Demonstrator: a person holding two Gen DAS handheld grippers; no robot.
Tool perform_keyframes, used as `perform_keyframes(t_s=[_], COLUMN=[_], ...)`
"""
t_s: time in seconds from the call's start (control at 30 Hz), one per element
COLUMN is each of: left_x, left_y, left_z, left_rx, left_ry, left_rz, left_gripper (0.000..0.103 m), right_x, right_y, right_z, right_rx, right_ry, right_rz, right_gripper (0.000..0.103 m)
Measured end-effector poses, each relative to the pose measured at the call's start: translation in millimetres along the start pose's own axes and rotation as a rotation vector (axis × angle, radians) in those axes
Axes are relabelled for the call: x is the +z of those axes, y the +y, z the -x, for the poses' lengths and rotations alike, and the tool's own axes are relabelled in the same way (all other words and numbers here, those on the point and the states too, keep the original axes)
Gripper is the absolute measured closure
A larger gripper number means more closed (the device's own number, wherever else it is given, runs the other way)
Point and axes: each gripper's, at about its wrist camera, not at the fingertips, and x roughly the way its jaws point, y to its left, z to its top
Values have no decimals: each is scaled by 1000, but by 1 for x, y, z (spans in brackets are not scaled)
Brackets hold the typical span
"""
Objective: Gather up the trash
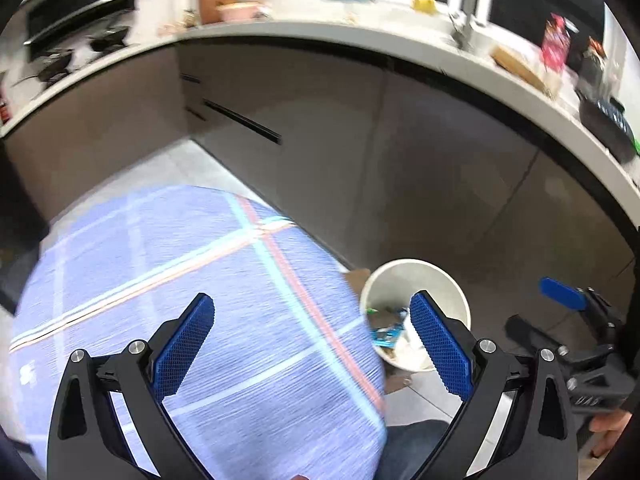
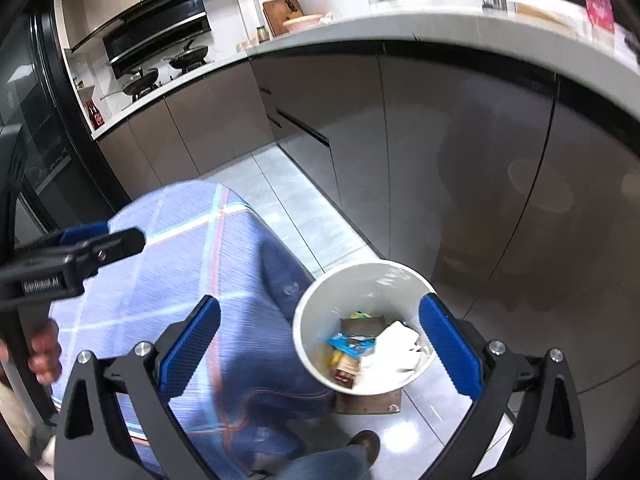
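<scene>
The round white plastic waste bin stands on the grey tiled floor, near the foot of the brown kitchen cabinets and just beside the table covered in a blue checked cloth. Inside it lies a loose heap of trash: a blue printed wrapper, a crumpled white paper sheet, a small brown carton, a dark flat packet and a yellow-green scrap against the far wall. A clear liner shows at the far rim. A brown flat board sticks out from under the bin.

The right gripper hangs above the bin with its blue-padded jaws spread wide and nothing between them; one pad overlaps the bin's right rim in the right wrist view. The left gripper is held over the edge of the cloth-covered tabletop, jaws likewise wide apart and empty, with the bin below its right pad. The left wrist view is blurred.

Farther off, a pale tabletop carries a pink bowl, a wooden board and black woks.
</scene>
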Motion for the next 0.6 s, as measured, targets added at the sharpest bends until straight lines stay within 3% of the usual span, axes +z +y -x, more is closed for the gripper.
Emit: perform_keyframes(t_s=[0.3,0.47,0.6], left_x=[-35,-60,-77], left_y=[55,72,73], left_z=[104,156,188], left_rx=[93,128,136], left_ry=[-43,-71,-100], left_rz=[117,166,168], left_gripper=[8,8,8], right_x=[10,0,-17], right_y=[92,139,160], right_z=[74,117,150], right_rx=[-61,-122,-122], right_ry=[52,2,-31], right_rz=[-19,67,62], right_gripper=[3,3,3])
